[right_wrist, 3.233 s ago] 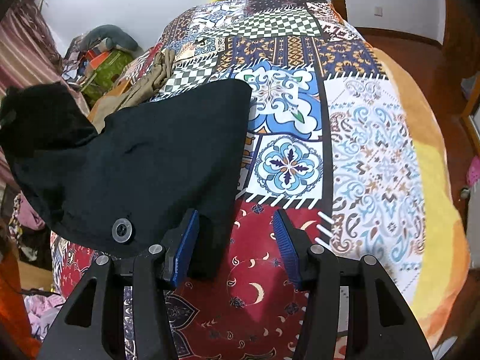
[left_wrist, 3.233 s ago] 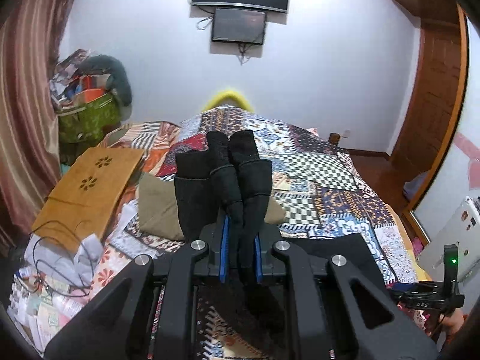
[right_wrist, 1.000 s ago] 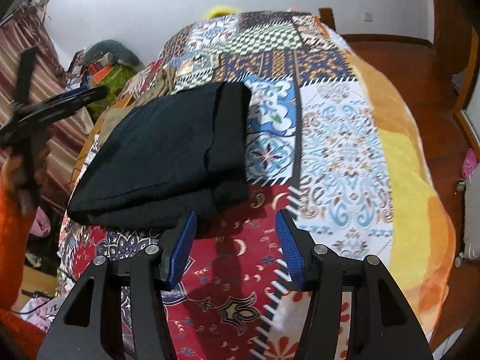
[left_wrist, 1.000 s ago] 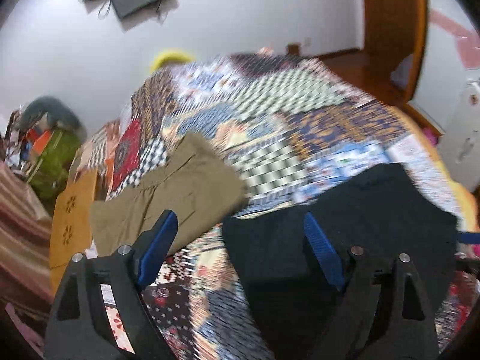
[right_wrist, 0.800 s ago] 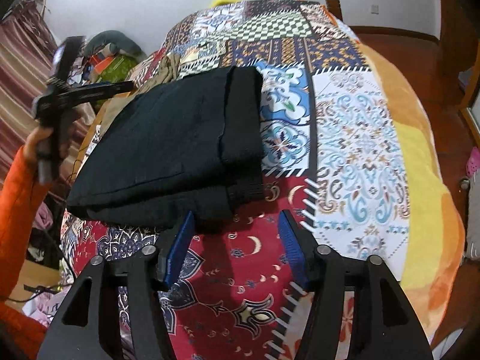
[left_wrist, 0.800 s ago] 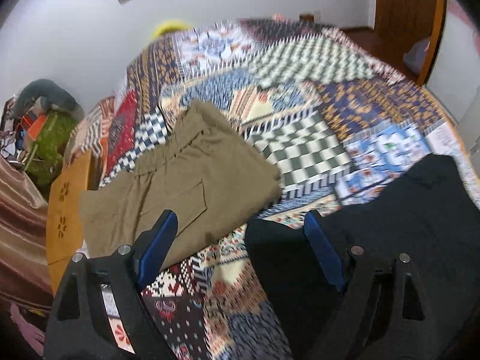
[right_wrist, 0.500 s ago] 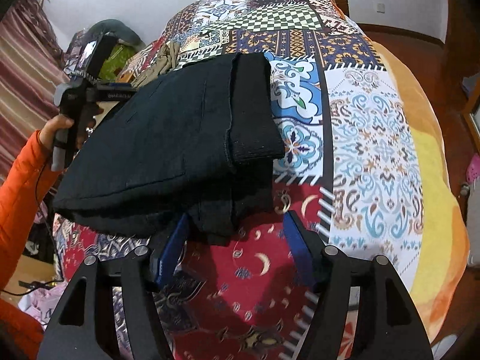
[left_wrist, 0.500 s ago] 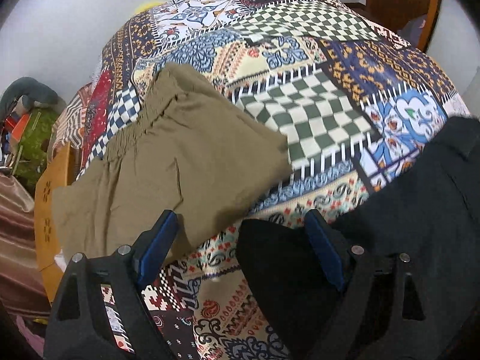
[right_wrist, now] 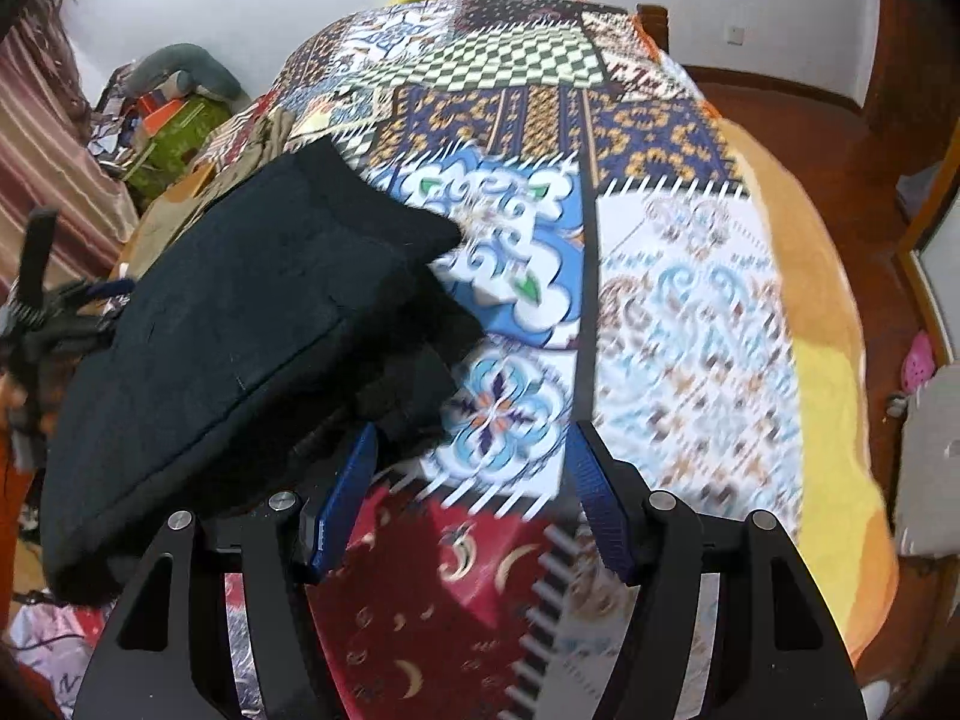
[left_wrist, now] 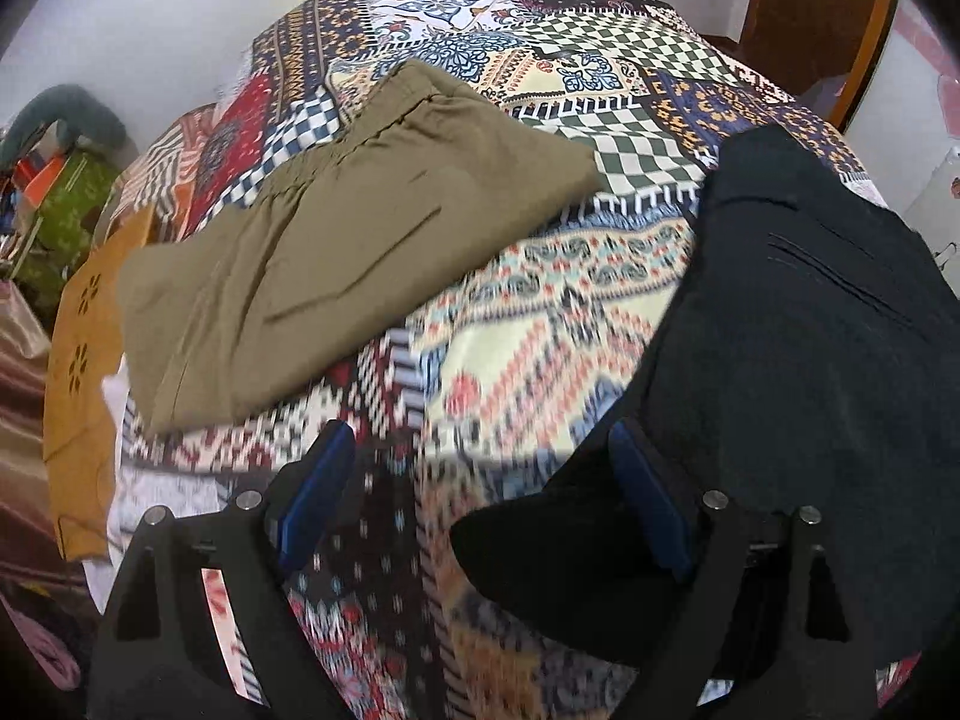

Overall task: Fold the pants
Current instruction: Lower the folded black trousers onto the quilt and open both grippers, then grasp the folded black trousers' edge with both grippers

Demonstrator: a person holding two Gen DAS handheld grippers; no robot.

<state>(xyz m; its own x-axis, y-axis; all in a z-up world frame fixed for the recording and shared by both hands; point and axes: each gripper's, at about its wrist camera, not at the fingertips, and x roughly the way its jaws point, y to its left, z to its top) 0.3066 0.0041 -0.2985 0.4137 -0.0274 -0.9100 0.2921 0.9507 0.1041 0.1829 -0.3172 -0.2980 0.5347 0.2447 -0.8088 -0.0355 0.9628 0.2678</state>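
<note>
Black pants (left_wrist: 798, 348) lie folded in a thick stack on the patchwork bedspread (left_wrist: 528, 324); they also show in the right wrist view (right_wrist: 240, 336). My left gripper (left_wrist: 480, 492) is open, and the stack's near corner lies over its right finger. My right gripper (right_wrist: 468, 498) is open with the stack's other end resting over its left finger. Both grippers sit low at opposite ends of the stack, which looks raised off the bed. The left gripper's body (right_wrist: 42, 300) shows at the far left of the right wrist view.
Folded olive-brown pants (left_wrist: 336, 240) lie on the bed left of the black stack. An orange wooden board (left_wrist: 78, 360) lies at the bed's left edge. Clutter and a green bag (right_wrist: 174, 126) sit by the wall. A yellow blanket edge (right_wrist: 834, 396) runs along the right.
The black pants went from held by the left gripper to a folded stack. Both open grippers have closed in under its ends, and the stack has tilted and risen.
</note>
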